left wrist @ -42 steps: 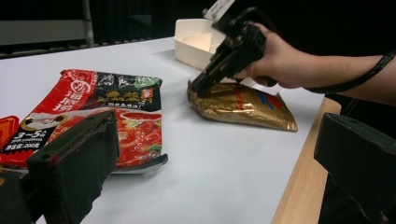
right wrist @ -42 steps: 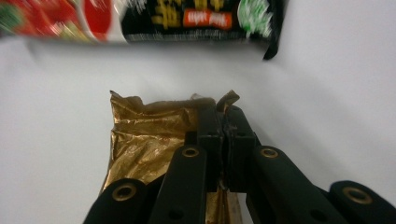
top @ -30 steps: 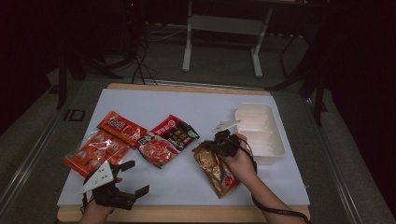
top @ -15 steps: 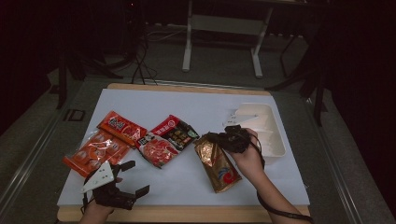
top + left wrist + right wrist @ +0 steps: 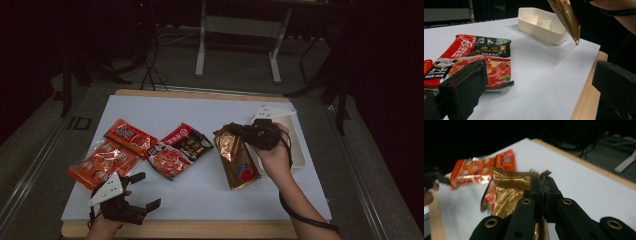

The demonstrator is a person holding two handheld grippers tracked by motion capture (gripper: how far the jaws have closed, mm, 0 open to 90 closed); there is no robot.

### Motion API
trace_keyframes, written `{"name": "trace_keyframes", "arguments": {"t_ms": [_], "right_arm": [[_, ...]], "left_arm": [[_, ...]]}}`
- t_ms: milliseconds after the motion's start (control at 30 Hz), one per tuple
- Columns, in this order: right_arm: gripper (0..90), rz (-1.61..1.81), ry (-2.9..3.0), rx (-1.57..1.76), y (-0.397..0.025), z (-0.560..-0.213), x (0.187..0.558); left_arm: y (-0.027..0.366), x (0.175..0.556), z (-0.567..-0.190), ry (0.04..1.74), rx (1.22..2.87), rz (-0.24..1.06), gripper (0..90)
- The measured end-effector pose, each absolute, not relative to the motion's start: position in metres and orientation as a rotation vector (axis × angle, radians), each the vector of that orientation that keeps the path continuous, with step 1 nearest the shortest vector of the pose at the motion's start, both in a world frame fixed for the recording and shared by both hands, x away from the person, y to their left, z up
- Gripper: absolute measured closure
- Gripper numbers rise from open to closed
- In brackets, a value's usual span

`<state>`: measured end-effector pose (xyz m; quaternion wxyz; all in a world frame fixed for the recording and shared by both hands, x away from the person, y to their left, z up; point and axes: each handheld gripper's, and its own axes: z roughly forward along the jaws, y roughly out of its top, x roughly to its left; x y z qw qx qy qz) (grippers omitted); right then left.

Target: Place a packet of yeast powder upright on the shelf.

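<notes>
My right gripper (image 5: 235,130) is shut on the top edge of a golden foil packet (image 5: 239,162), which hangs tilted below it just left of the white tray (image 5: 299,152). In the right gripper view the jaws (image 5: 544,183) pinch the crumpled golden foil packet (image 5: 509,191). The packet's lower corner (image 5: 570,22) hangs above the white sheet in the left gripper view. My left gripper (image 5: 150,189) rests open near the table's front left edge, its jaws (image 5: 539,85) wide apart with nothing between them.
A red-and-black soup-base packet (image 5: 179,149) lies mid-table, seen close as the same packet (image 5: 474,58). A red packet (image 5: 130,136) and an orange packet (image 5: 102,162) lie at the left. The divided white tray (image 5: 544,28) sits at the right. The wooden table edge (image 5: 584,100) runs close by.
My right gripper has raised the golden packet's top edge and carried it slightly away and to the right, so the packet now hangs off the sheet. The left gripper has stayed put.
</notes>
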<state>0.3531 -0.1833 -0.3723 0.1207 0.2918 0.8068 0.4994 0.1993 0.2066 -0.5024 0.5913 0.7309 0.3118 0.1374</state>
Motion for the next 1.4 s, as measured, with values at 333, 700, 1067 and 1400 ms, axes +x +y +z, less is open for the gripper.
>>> {"name": "trace_keyframes", "arguments": {"t_ms": [333,700,1067,1400], "right_arm": [[87.9,1.555,2.214,0.876,-0.202,-0.350,0.372],[87.5,1.601,2.058,0.892,-0.232,-0.336,0.398],[87.0,1.546,1.939,0.885,-0.258,-0.331,0.419],[86.8,1.536,1.868,0.904,-0.273,-0.333,0.445]], "left_arm": [[0.207,0.200,-0.503,0.729,1.704,0.317,0.9],[0.207,0.201,-0.504,0.736,1.697,0.311,0.9],[0.207,0.201,-0.504,0.738,1.697,0.305,0.9],[0.206,0.201,-0.505,0.743,1.695,0.302,0.9]]}}
